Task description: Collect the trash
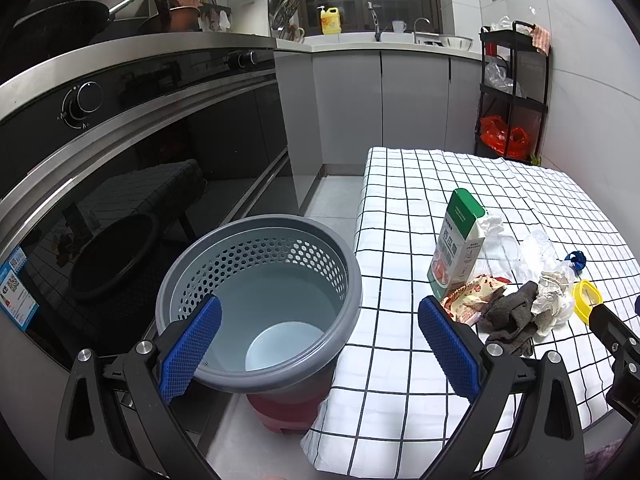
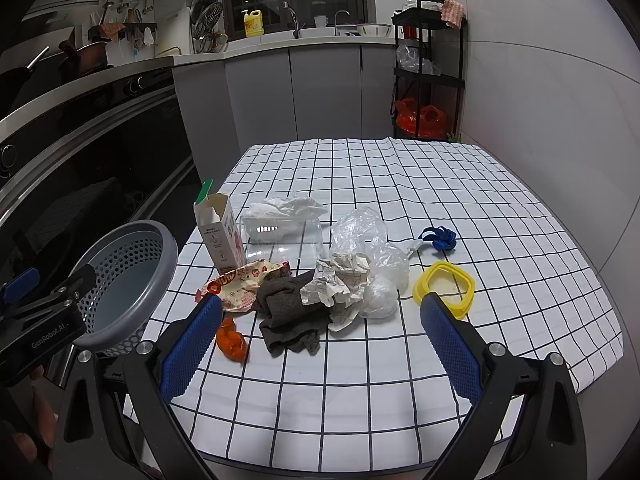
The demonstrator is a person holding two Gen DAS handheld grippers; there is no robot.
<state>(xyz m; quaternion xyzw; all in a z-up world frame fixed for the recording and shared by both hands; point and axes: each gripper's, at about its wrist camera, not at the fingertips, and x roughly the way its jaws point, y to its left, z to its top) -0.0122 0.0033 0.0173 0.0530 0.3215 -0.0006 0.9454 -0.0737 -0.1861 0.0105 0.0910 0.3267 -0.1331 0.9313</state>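
Trash sits in a heap on the checked table (image 2: 400, 184), none of it lifted, so the collecting looks to be at its start. Both tools are spread wide and hold nothing: the left gripper (image 1: 320, 348) hangs over the grey bin (image 1: 256, 384) beside the table edge, and the right gripper (image 2: 320, 340) faces the heap. Just ahead of it lie a grey rag (image 2: 288, 312), crumpled paper (image 2: 340, 284) and a snack wrapper (image 2: 240, 280); an orange scrap (image 2: 231, 340), perhaps peel, lies just beside its left finger. A carton (image 2: 220, 232) stands upright behind. The bin seems empty but for a pale base. Next, I judge, the right tool must drop onto one piece, likely the rag, and close.
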